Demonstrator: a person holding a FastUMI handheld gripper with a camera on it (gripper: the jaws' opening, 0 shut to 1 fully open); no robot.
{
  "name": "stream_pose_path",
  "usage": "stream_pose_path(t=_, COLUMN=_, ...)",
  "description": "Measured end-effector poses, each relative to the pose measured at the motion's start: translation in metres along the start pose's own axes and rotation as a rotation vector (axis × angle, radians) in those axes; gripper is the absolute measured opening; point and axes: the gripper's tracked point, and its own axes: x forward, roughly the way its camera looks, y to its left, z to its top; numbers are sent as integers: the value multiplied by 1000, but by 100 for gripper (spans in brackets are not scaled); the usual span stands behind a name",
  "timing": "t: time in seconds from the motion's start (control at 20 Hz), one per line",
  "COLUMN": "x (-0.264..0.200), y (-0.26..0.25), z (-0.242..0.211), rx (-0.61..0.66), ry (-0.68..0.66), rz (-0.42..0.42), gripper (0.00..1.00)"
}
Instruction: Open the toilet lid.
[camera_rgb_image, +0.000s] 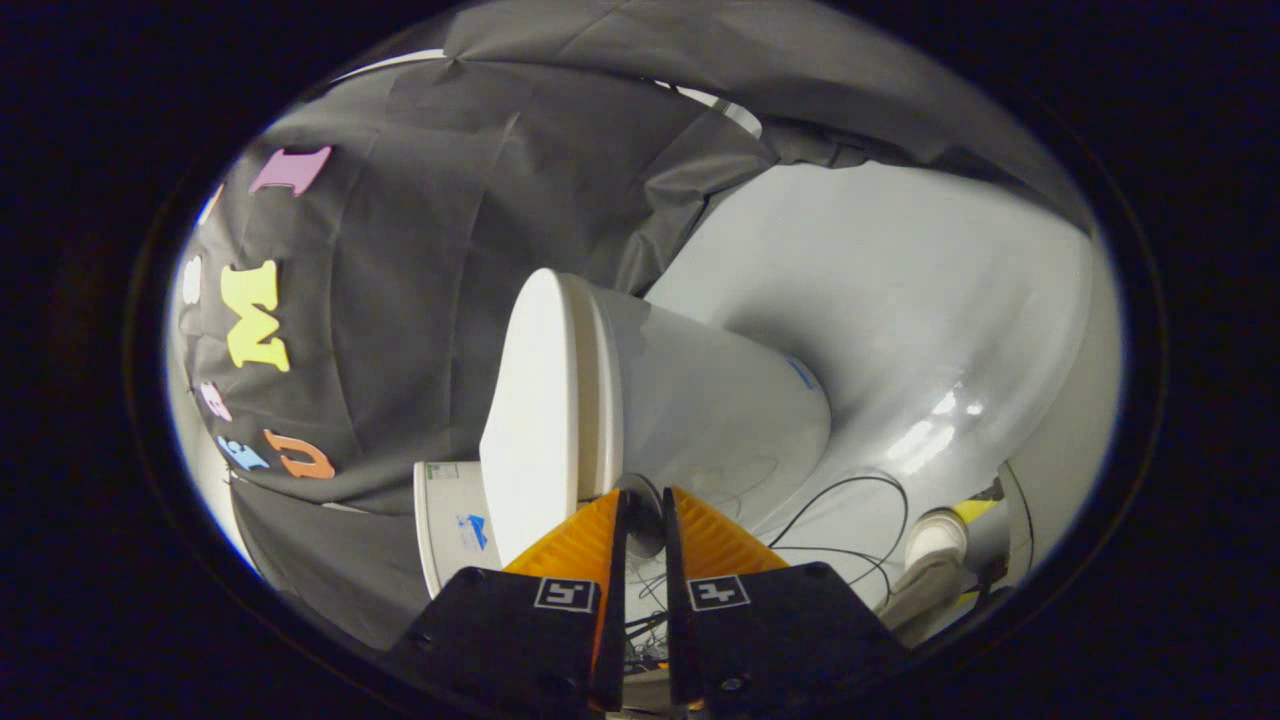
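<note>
Working left to right, you have the creased black cloth wall (420, 300) first, then the smooth, glossy white toilet lid (530, 420), an oval slab lying closed against the rounded seat rim, with the white ceramic bowl (720, 410) swelling out beyond it. Your tool (643, 505) has its ribbed orange fingers (575, 545) drawn near each other with a narrow gap, tips just at the lid's near edge; whether they pinch anything, you cannot tell. Thin black cables (850, 520) loop over the shiny pale floor (900, 300) rightward.
</note>
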Motion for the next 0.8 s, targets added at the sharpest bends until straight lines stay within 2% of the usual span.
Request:
stream_pose_path(t=0.2, x=-3, y=3, z=0, rx=8, ry=-12, rz=-6, gripper=14)
stream_pose_path(t=0.6, x=-11, y=18, z=0, rx=-74, ry=-36, rz=-115, gripper=7)
stream_pose_path(t=0.8, x=-14, y=28, z=-4, rx=-52, ry=-64, rz=-113, gripper=6)
